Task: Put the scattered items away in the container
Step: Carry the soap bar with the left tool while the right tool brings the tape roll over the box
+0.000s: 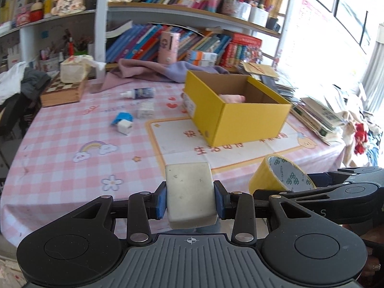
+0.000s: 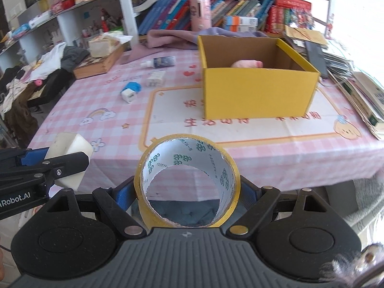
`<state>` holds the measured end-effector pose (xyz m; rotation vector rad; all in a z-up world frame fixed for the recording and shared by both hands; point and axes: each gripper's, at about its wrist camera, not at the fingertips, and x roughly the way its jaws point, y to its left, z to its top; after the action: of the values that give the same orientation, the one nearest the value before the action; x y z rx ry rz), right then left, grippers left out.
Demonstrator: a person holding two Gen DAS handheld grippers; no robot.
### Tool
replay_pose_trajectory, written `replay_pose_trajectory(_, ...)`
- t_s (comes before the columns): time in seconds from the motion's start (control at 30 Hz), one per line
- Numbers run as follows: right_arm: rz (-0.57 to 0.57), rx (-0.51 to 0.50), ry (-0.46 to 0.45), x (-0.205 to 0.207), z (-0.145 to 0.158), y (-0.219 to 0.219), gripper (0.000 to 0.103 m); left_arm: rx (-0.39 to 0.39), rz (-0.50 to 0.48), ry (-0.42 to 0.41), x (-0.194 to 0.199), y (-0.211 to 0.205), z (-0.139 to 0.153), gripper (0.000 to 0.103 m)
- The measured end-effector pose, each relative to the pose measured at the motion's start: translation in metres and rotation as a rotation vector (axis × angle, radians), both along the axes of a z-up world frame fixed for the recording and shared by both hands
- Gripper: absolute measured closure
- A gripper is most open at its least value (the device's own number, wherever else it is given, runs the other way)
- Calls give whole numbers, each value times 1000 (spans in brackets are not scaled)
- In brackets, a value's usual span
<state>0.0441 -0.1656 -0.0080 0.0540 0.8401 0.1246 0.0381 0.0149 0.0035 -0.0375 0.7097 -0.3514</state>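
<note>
We're mid-carry; left gripper (image 1: 190,198) fingers clamp the white block (image 1: 189,192), right gripper (image 2: 188,192) fingers hold the tape roll (image 2: 187,182), both short of the desk (image 2: 72,110); next: over yellow box (image 2: 256,96), release.

Bookshelves (image 1: 192,7), purple cloth (image 1: 144,72), chessboard box (image 1: 62,91) behind pink tablecloth (image 1: 72,156)
</note>
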Motion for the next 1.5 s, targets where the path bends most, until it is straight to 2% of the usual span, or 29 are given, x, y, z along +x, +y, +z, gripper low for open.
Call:
replay_pose_trajectory(0.93,-255,-36,9,-19,1,-89,18,-26,-240,-6,26,-90,-1,66)
replay_pose_trajectory(1.27,-278,-40,9,-5,-1,-106,18,-26,-269,-3,45,-109,-4,66)
replay_pose_trajectory(1.5,-253,-49,-42,16,6,-113,18,-10,-279,-39,63,-123,1,66)
